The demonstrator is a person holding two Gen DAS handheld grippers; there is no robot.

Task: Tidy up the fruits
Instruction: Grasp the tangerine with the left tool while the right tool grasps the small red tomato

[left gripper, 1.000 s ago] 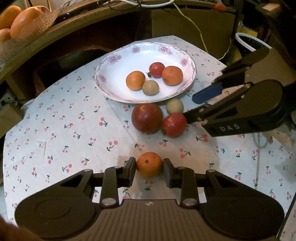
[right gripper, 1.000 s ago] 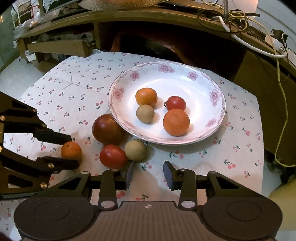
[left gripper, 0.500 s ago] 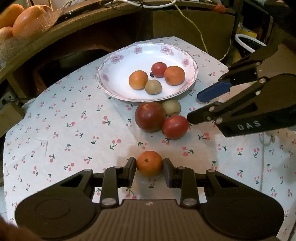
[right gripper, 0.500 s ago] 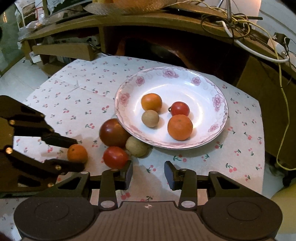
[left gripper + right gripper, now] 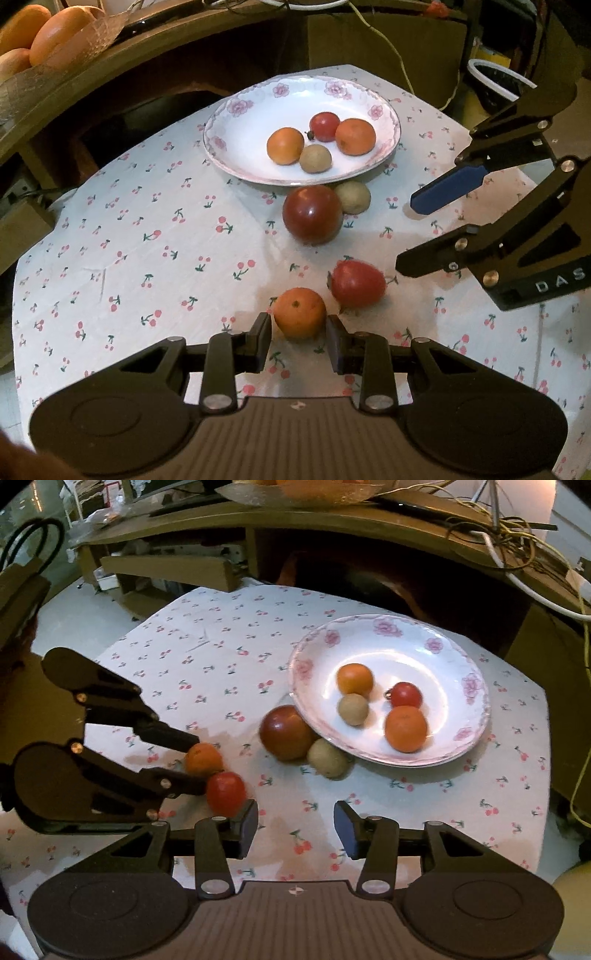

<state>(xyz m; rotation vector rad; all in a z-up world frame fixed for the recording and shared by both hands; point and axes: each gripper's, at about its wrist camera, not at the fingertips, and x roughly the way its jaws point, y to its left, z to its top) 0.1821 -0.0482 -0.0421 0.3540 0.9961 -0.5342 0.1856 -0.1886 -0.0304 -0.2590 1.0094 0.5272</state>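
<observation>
A white floral plate point(image 5: 236, 155) point(image 5: 476, 716) holds two oranges, a small red tomato and a brown round fruit. On the cloth beside it lie a dark red apple point(image 5: 312, 215) point(image 5: 287, 733) and a brown fruit point(image 5: 352, 197) point(image 5: 328, 758). My left gripper point(image 5: 298, 336) point(image 5: 192, 764) is shut on a small orange point(image 5: 300, 313) point(image 5: 203, 758) resting on the cloth. A red tomato point(image 5: 357, 283) point(image 5: 226, 793) lies against that orange. My right gripper point(image 5: 295, 829) point(image 5: 417, 232) is open and empty, its left finger touching the tomato.
A cherry-print cloth point(image 5: 147, 236) covers the small table. A wooden desk point(image 5: 332, 520) curves behind it, with a bowl of large oranges point(image 5: 48, 26) on top and loose cables point(image 5: 517, 535). The table edge drops off at right point(image 5: 546, 738).
The red tomato has rolled away from the apple toward me and now rests beside the held orange. My right gripper has pulled back and swung left. The left gripper stays on the orange.
</observation>
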